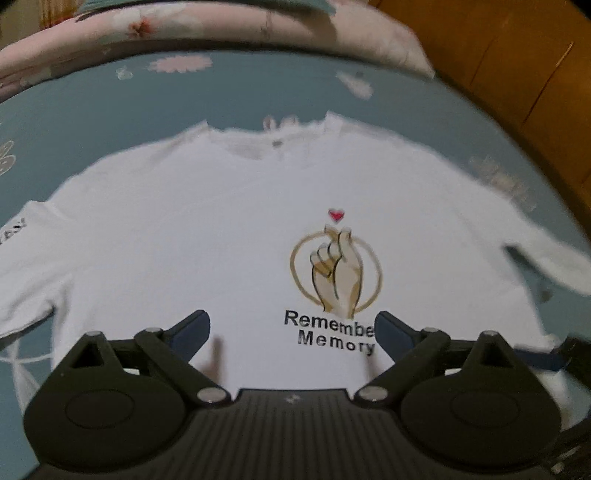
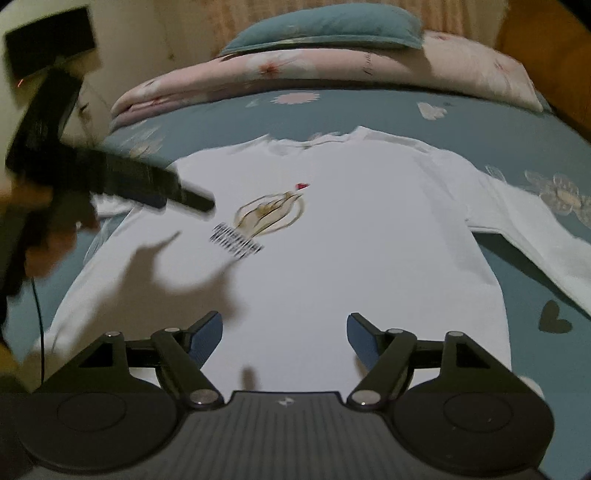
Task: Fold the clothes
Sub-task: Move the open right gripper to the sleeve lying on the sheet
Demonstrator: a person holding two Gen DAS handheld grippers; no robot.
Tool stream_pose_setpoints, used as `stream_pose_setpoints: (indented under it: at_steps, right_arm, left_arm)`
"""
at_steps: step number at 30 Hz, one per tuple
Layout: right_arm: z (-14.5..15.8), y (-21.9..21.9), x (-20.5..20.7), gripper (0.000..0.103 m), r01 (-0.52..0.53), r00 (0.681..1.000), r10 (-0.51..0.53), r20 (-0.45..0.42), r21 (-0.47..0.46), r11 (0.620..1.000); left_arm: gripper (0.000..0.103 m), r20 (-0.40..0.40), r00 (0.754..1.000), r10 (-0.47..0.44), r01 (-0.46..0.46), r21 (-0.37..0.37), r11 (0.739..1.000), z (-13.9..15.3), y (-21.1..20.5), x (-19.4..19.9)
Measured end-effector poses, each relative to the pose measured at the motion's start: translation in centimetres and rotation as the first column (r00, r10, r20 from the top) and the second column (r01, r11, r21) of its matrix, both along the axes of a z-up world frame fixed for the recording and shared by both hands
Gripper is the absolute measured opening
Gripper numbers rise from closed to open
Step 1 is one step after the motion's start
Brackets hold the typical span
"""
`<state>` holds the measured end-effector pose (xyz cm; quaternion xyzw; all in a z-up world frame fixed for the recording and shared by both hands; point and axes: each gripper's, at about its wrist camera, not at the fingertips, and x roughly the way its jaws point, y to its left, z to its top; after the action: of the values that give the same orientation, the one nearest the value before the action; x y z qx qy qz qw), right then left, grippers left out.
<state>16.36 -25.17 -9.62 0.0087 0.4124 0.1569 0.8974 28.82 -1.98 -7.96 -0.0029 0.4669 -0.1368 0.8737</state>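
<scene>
A white long-sleeved shirt (image 1: 207, 229) lies spread flat, front up, on a blue-grey bed sheet (image 1: 110, 96), collar at the far side. Its chest print shows a finger-heart hand with "Remember Memory" (image 1: 334, 328). My left gripper (image 1: 291, 325) hovers open over the lower chest, nothing between its fingers. In the right wrist view the same shirt (image 2: 351, 236) fills the middle, and my right gripper (image 2: 284, 328) stands open above the hem area. The left gripper (image 2: 184, 195) appears there as a blurred black tool reaching in from the left, held by a hand (image 2: 48, 251).
A pink floral duvet (image 2: 314, 70) and a teal pillow (image 2: 325, 26) lie folded at the head of the bed. Wooden furniture (image 1: 517, 66) stands to the right. The shirt's right sleeve (image 2: 546, 243) stretches across the sheet. A black cable (image 2: 38, 325) hangs at the left.
</scene>
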Motion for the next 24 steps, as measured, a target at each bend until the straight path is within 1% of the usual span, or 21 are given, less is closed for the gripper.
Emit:
stream_pose_setpoints:
  at_steps: [3, 4, 5, 6, 10, 11, 13, 14, 16, 17, 24]
  right_arm:
    - [-0.8, -1.0, 1.5, 0.079, 0.034, 0.999, -0.034, -0.021, -0.009, 0.999]
    - [-1.0, -1.3, 2.0, 0.079, 0.045, 0.999, -0.045, -0.028, -0.012, 0.999]
    - [-1.3, -1.7, 2.5, 0.079, 0.056, 0.998, -0.057, -0.035, -0.015, 0.998]
    - [-1.2, -2.6, 2.5, 0.079, 0.086, 0.995, -0.087, -0.038, -0.019, 0.996]
    - [-0.1, -7.1, 1.8, 0.079, 0.233, 0.971, -0.234, -0.045, -0.039, 0.972]
    - [0.2, -8.4, 1.8, 0.079, 0.277, 0.96, -0.277, -0.046, -0.006, 0.961]
    - [0.6, -11.1, 2.1, 0.079, 0.364, 0.931, -0.361, -0.053, 0.101, 0.926]
    - [0.6, -12.4, 2.3, 0.079, 0.402, 0.916, -0.397, -0.061, 0.164, 0.901]
    - [-0.1, -14.6, 3.3, 0.079, 0.455, 0.889, -0.445, -0.106, 0.289, 0.842]
    - [0.0, -15.1, 3.7, 0.079, 0.463, 0.885, -0.454, -0.104, 0.294, 0.836]
    - [2.0, -17.4, 6.0, 0.079, 0.479, 0.874, -0.485, -0.012, 0.177, 0.86]
  left_arm:
    - [0.096, -0.013, 1.0, -0.009, 0.009, -0.014, 1.0, -1.7, -0.5, 0.4]
    - [0.097, -0.001, 1.0, -0.004, 0.004, -0.024, 1.0, -2.1, -0.4, 0.5]
    - [0.102, 0.017, 1.0, 0.003, -0.002, -0.036, 0.999, -2.4, -0.2, 0.5]
    - [0.102, 0.036, 0.999, 0.011, -0.009, -0.05, 0.999, -2.7, -0.1, 0.5]
    - [0.102, 0.079, 0.997, -0.025, 0.025, -0.008, 1.0, -3.0, -0.4, 0.1]
    - [0.102, 0.094, 0.995, -0.031, 0.032, -0.006, 0.999, -3.1, -0.4, -0.1]
    - [0.102, 0.116, 0.992, -0.041, 0.041, -0.005, 0.999, -3.3, -0.4, -0.3]
    - [0.102, 0.118, 0.992, -0.042, 0.043, -0.006, 0.999, -3.3, -0.4, -0.3]
    - [0.102, 0.115, 0.993, -0.039, 0.041, -0.014, 0.999, -3.2, -0.3, -0.3]
    - [0.102, 0.114, 0.993, -0.036, 0.039, -0.022, 0.999, -3.2, -0.1, -0.2]
    - [0.102, 0.12, 0.992, -0.045, 0.051, -0.041, 0.998, -3.2, 0.3, 0.0]
